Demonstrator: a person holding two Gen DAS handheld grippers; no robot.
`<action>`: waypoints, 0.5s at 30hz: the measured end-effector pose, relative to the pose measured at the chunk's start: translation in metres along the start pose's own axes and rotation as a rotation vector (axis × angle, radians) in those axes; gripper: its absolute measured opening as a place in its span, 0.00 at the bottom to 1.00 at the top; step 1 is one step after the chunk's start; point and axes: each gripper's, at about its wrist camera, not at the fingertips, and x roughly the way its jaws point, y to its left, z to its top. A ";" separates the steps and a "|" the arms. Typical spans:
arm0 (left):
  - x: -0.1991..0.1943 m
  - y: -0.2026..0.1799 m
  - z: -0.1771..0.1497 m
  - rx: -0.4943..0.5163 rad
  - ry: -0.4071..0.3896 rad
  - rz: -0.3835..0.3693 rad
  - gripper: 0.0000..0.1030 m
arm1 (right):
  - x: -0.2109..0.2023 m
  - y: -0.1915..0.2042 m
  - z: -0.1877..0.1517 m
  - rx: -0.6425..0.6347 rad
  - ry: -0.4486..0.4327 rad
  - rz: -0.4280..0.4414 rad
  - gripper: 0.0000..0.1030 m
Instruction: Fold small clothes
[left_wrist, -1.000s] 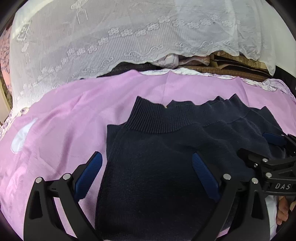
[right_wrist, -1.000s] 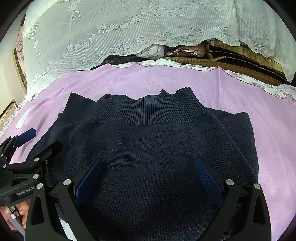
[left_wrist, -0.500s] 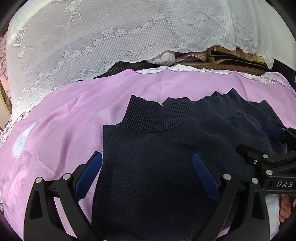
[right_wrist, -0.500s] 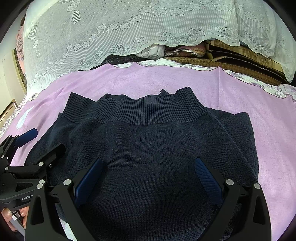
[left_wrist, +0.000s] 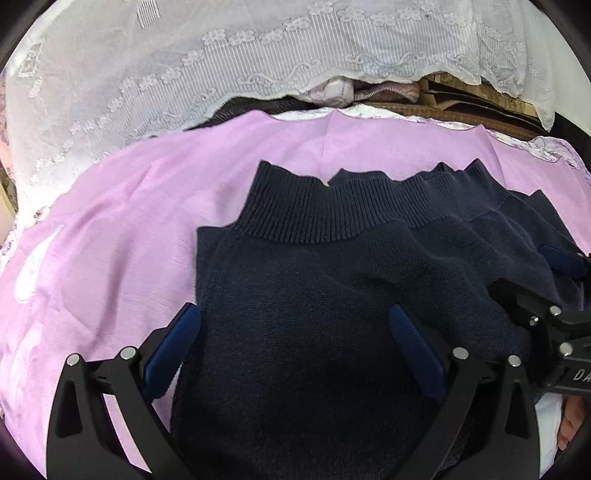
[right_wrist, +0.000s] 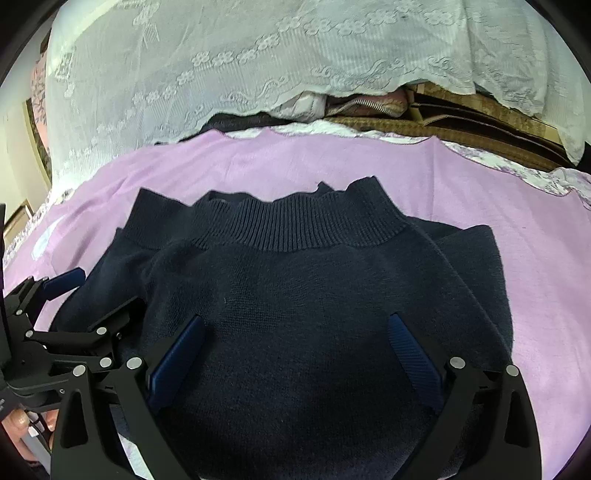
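Note:
A small navy knit garment (left_wrist: 332, 295) with a ribbed band at its far edge lies on a pink cloth (left_wrist: 110, 229); it also shows in the right wrist view (right_wrist: 303, 306). My left gripper (left_wrist: 295, 339) is open, its blue pads wide apart over the garment's left part. My right gripper (right_wrist: 295, 347) is open over the garment's middle. Each gripper shows at the edge of the other's view, the right gripper (left_wrist: 546, 291) at the right and the left gripper (right_wrist: 96, 295) at the left. Neither holds cloth.
A white lace cloth (left_wrist: 258, 62) hangs behind the pink cloth (right_wrist: 517, 240). Brown boards and a bundle of fabric (right_wrist: 443, 118) lie under the lace at the back right.
The left gripper has pulled back and shifted a little left, so the garment sits lower and further right in its view. The right gripper has barely moved. Both stay open.

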 end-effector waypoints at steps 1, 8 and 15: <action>-0.003 0.000 0.000 0.001 -0.015 0.021 0.96 | -0.005 -0.002 -0.001 0.014 -0.019 -0.010 0.97; -0.029 0.004 -0.009 -0.020 -0.097 0.022 0.96 | -0.029 -0.014 -0.019 0.115 -0.069 0.012 0.97; -0.046 0.010 -0.022 -0.049 -0.114 0.006 0.96 | -0.052 -0.015 -0.036 0.156 -0.105 0.023 0.97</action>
